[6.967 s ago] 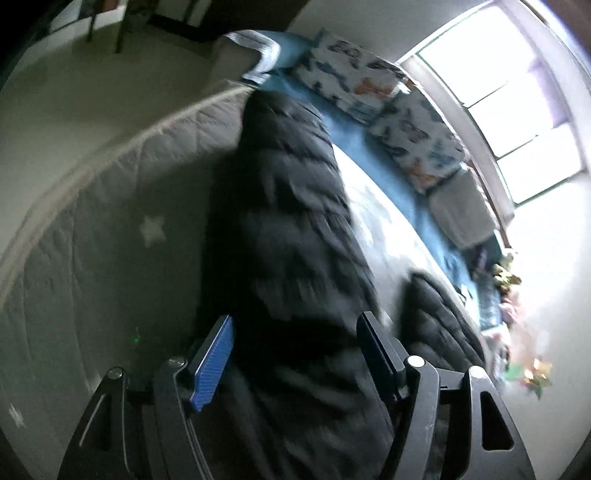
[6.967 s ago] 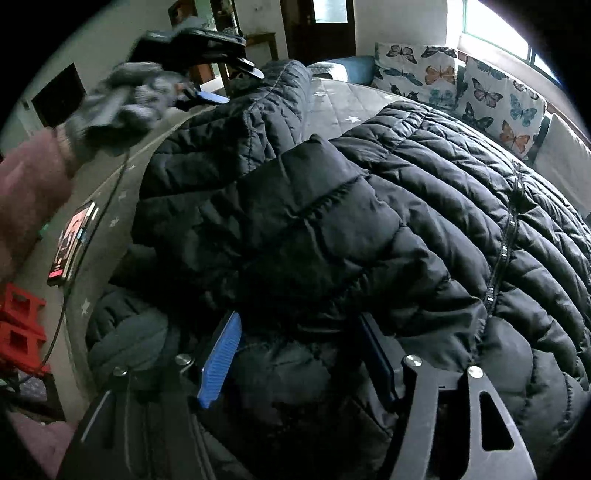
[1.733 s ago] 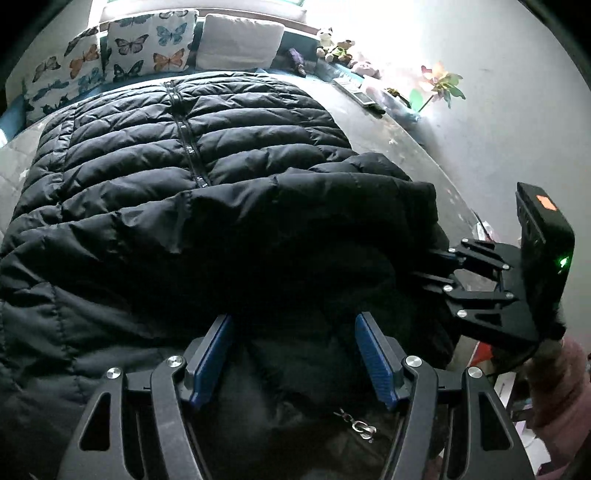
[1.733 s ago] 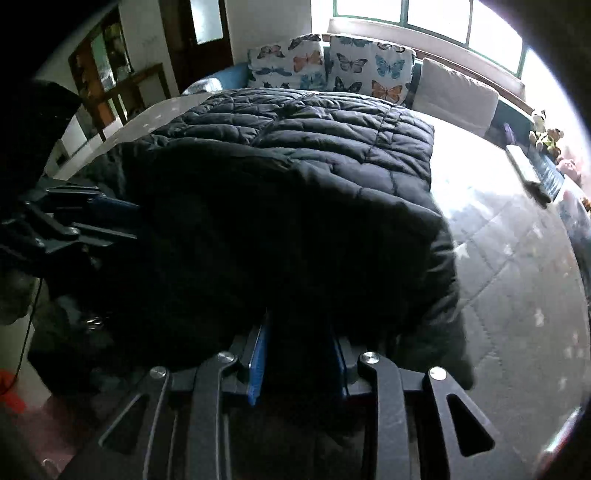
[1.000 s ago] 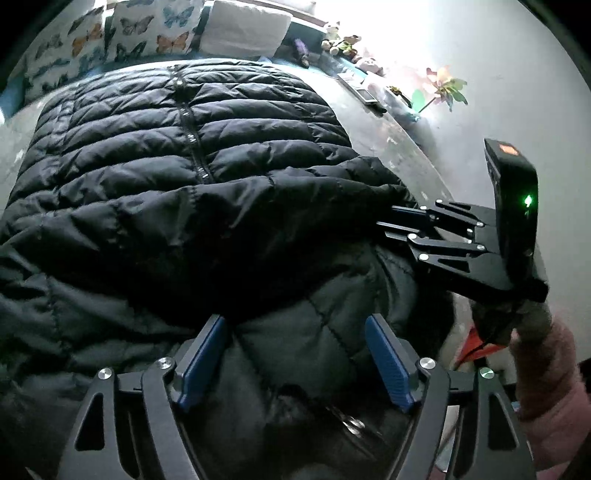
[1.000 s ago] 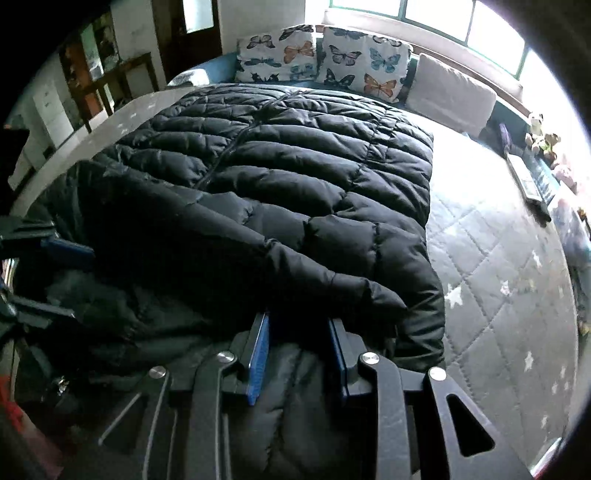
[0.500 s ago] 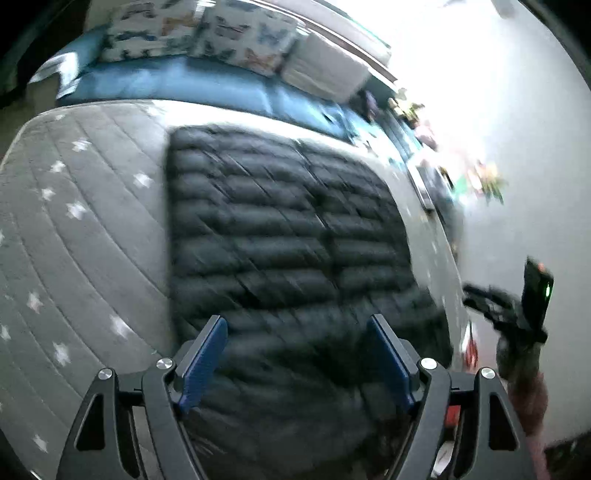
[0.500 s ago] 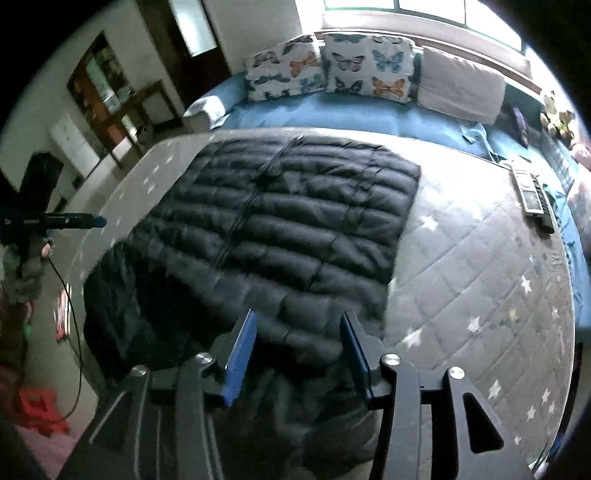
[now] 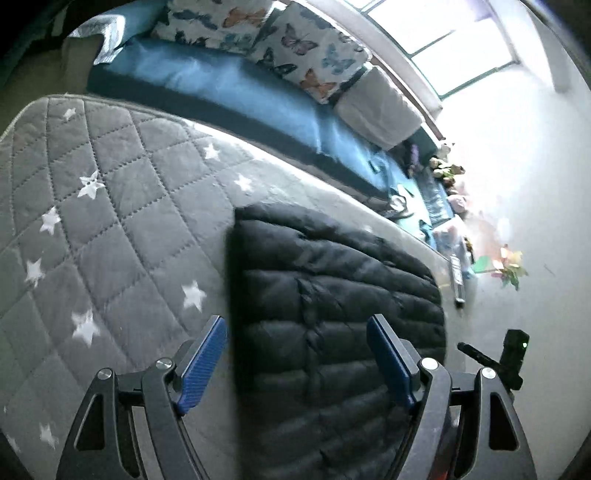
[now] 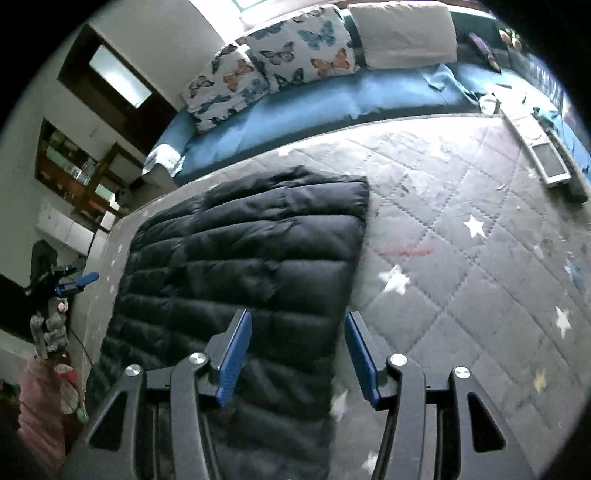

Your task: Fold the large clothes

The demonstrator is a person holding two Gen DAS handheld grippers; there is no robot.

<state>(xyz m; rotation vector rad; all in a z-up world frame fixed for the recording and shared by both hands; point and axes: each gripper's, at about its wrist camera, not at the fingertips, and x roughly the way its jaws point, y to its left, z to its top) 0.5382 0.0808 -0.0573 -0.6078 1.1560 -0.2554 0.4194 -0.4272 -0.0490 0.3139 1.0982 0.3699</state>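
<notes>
A black quilted puffer jacket [image 9: 332, 314] lies folded flat as a long rectangle on the grey star-patterned mattress [image 9: 110, 229]; it also shows in the right wrist view [image 10: 240, 266]. My left gripper [image 9: 297, 358] is open and empty, raised above the jacket's near left part. My right gripper [image 10: 297, 354] is open and empty, raised above the jacket's right edge. The left gripper also appears far left in the right wrist view [image 10: 70, 282], and the right gripper at the right in the left wrist view [image 9: 495, 358].
A blue bench [image 10: 332, 103] with butterfly cushions [image 10: 295, 55] and a white pillow [image 10: 402, 33] runs along the mattress's far side. A remote [image 10: 546, 158] lies at the mattress's far right corner. Toys and a plant [image 9: 509, 269] line the wall.
Both grippers have let go of the jacket and lifted up and back from it. The right gripper, shut a second ago, has opened. The jacket now lies folded flat.
</notes>
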